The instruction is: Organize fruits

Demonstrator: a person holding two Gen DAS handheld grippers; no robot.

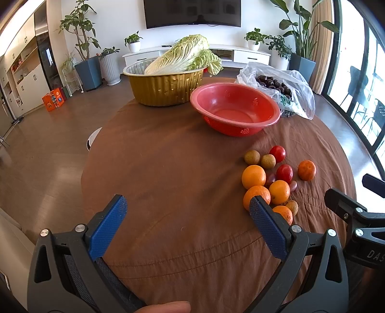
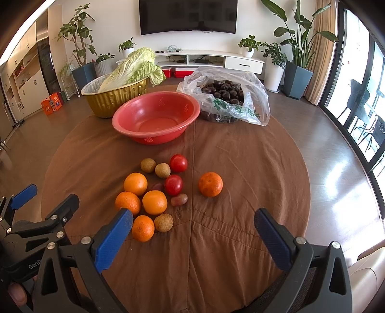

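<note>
Both the left gripper (image 1: 187, 204) and right gripper (image 2: 193, 220) gape wide, holding nothing; round orange citrus fruits (image 2: 135, 184) cluster at six o'clock of the empty red plastic bowl (image 2: 156, 118).

A living room with a white back wall (image 2: 252, 21) carrying a large dark wall-mounted television (image 2: 188, 15). Beneath it runs a long, low white TV console (image 2: 216, 59) with small potted plants (image 2: 247, 45) on top. Tall leafy plants in dark blue-grey planters (image 2: 297, 79) stand at both ends. The floor (image 2: 336, 149) is glossy brown and reflects daylight from floor-to-ceiling windows (image 2: 361, 96) on the right, edged by a beige curtain (image 2: 322, 57). White built-in cabinets (image 1: 24, 79) line the left wall, with an orange box (image 1: 54, 99) on the floor nearby.
</note>
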